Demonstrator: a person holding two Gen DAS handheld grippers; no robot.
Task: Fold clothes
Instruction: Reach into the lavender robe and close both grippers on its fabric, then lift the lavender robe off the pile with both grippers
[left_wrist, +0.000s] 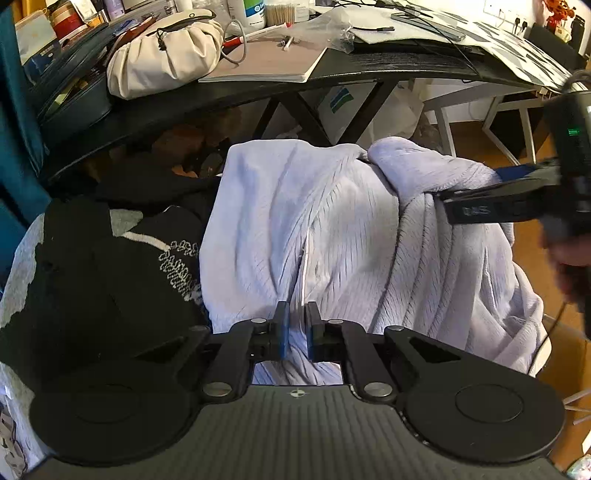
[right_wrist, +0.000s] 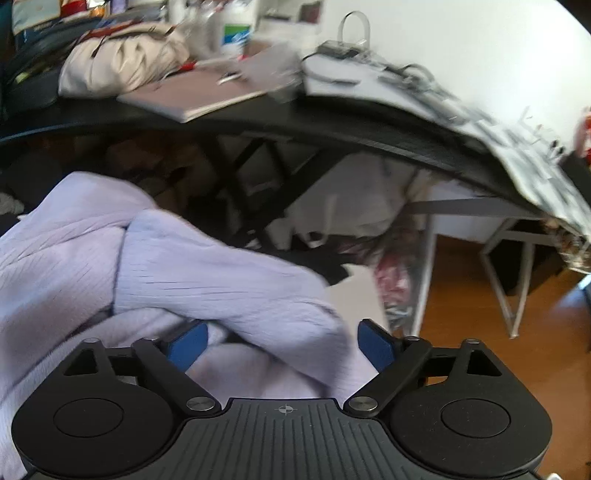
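Left wrist view: lilac ribbed garment (left_wrist: 332, 229) heaped mid-scene, soft, light, likely to slump and slide; best taken at a hem or cuff edge, pinching one layer. Left gripper (left_wrist: 296, 325) narrowed onto a near fold by the white seam, cloth pinched between blue pads. Right gripper (right_wrist: 282, 345) spread wide around the sleeve, pressing nothing. Black patterned knit (left_wrist: 110, 266) just left, cluttered dark desk (left_wrist: 369, 70) beyond
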